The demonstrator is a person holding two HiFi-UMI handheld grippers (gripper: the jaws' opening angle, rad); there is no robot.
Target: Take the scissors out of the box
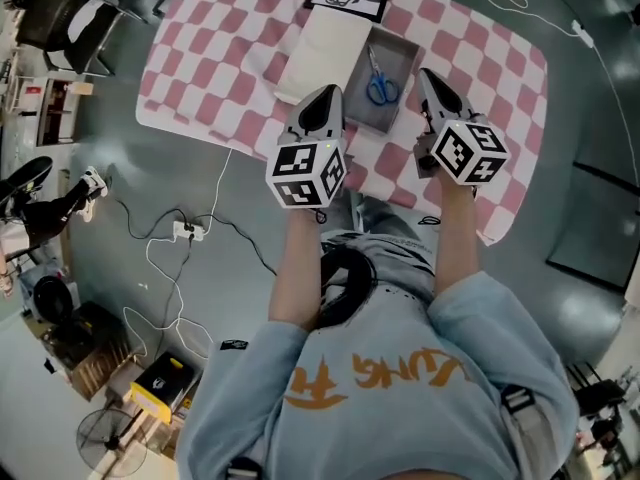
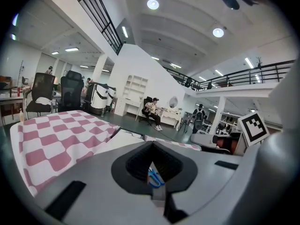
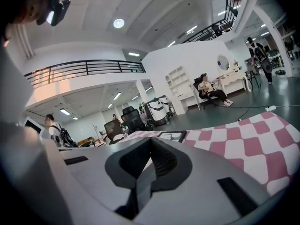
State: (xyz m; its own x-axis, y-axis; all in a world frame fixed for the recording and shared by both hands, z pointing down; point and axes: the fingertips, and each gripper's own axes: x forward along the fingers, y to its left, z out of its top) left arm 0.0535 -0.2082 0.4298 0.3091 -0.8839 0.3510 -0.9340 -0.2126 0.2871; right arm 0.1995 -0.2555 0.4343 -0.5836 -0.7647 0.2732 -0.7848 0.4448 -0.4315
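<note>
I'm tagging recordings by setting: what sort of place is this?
Probably a large open-plan office or lab hall: a black-railed upper gallery, black high-backed office chairs, and a white power strip with cables trailing across the grey floor.

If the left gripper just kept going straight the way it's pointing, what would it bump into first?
Probably the grey box: the left gripper looks past its jaws at the blue-handled scissors lying inside. Depth is unclear, so the box's near wall may come before the scissors.

Scissors (image 2: 154, 178) mostly hidden behind left tongs (image 2: 152, 144), only blue handle loops showing through
</note>
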